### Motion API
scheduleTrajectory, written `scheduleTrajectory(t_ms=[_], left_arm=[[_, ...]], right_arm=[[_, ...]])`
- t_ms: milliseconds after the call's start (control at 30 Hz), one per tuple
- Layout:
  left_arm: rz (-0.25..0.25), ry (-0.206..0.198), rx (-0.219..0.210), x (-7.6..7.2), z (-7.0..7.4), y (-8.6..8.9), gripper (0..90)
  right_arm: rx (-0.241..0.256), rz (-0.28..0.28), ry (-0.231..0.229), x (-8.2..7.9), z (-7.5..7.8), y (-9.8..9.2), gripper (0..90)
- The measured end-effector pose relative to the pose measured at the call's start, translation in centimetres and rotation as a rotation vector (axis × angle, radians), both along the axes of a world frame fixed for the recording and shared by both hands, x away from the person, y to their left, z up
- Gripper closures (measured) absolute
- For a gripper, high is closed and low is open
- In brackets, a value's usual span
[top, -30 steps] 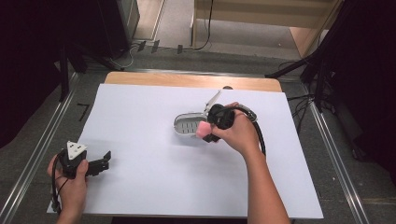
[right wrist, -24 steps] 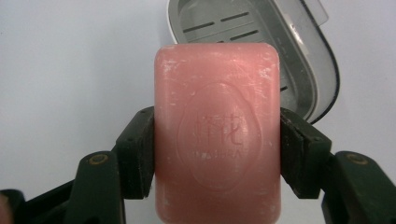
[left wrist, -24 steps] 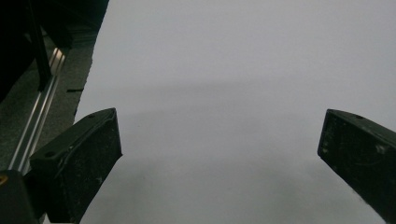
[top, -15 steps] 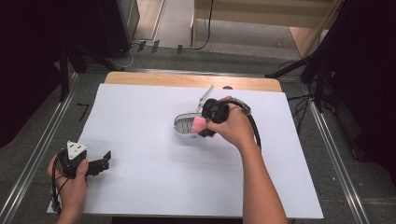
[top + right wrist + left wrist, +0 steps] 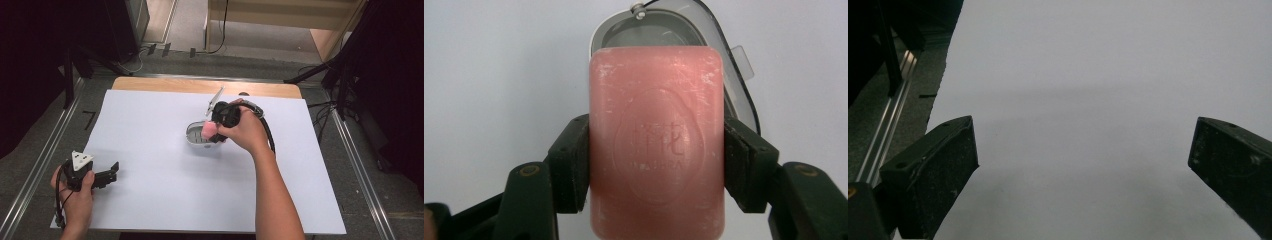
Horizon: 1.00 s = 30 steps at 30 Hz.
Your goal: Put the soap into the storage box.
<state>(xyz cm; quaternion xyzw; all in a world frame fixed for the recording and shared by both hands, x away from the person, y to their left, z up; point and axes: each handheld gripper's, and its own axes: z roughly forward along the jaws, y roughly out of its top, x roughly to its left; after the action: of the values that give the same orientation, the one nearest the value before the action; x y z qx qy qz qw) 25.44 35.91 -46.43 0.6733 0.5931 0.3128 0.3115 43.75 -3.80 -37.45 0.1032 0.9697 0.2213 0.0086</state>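
Observation:
A pink bar of soap [image 5: 656, 140] with an embossed mark is clamped between the black jaws of my right gripper [image 5: 656, 165], which is shut on it. In the high view the soap [image 5: 208, 129] hangs over a grey oval soap box [image 5: 196, 135] near the table's middle. The box's clear lid [image 5: 215, 101] stands up behind it. In the right gripper view the box [image 5: 664, 30] lies just beyond the soap. My left gripper [image 5: 111, 173] rests at the front left of the table, open, with nothing between its jaws [image 5: 1083, 165].
A white sheet [image 5: 150, 190] covers the wooden table [image 5: 150, 84]. Metal rails [image 5: 45, 160] run along both sides. A black cable [image 5: 270, 135] loops from the right gripper. Dark stands and floor cables lie beyond the far edge.
My right gripper has carried the soap a little to the left and forward, over the soap box. The left gripper has stayed put.

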Motion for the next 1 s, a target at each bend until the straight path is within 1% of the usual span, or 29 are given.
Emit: scheduleTrajectory(t_ms=[100, 200, 267, 300, 400, 433, 533, 600, 667, 700, 733, 867, 1000], left_arm=[[0.001, 0.001, 0.000, 0.0, 0.0, 0.0, 0.1], [0.001, 0.001, 0.000, 0.0, 0.0, 0.0, 0.1], [0.003, 0.001, 0.003, 0.0, 0.0, 0.0, 0.1], [0.001, 0.000, 0.001, 0.0, 0.0, 0.0, 0.1], [0.001, 0.001, -0.001, 0.0, 0.0, 0.0, 0.1], [0.001, 0.001, 0.000, 0.0, 0.0, 0.0, 0.1], [0.002, 0.001, 0.000, 0.0, 0.0, 0.0, 0.1], [0.001, 0.002, -0.001, 0.0, 0.0, 0.0, 0.1], [0.001, 0.002, -0.001, 0.0, 0.0, 0.0, 0.1], [-0.001, 0.002, -0.002, 0.0, 0.0, 0.0, 0.1], [0.000, 0.000, -0.004, 0.0, 0.0, 0.0, 0.1], [0.000, 0.001, -0.004, 0.0, 0.0, 0.0, 0.1], [0.000, 0.002, -0.005, 0.1, 0.0, 0.0, 0.1]], right_arm=[[-0.008, 0.009, -0.007, 0.1, 0.0, 0.4, 38.8], [0.002, 0.017, -0.008, 0.4, 0.0, 0.8, 38.9], [-0.005, 0.018, -0.006, 0.5, 0.0, 1.1, 38.8], [-0.003, 0.028, -0.016, 0.6, -0.1, 1.2, 38.9], [-0.008, 0.035, -0.010, 0.7, -0.2, 1.5, 38.9], [-0.008, 0.043, -0.017, 0.8, -0.3, 1.6, 38.9], [-0.011, 0.060, -0.010, 1.0, -0.7, 2.1, 38.9], [-0.014, 0.062, -0.017, 1.2, -0.9, 2.3, 38.8], [-0.013, 0.064, -0.009, 1.2, -1.0, 2.4, 38.8], [-0.013, 0.070, -0.015, 1.4, -1.2, 2.5, 38.8], [-0.017, 0.064, -0.009, 1.4, -1.2, 2.6, 38.8], [-0.027, 0.059, -0.008, 1.4, -1.5, 2.9, 38.8], [-0.022, 0.056, -0.005, 1.6, -1.7, 2.8, 38.8]])
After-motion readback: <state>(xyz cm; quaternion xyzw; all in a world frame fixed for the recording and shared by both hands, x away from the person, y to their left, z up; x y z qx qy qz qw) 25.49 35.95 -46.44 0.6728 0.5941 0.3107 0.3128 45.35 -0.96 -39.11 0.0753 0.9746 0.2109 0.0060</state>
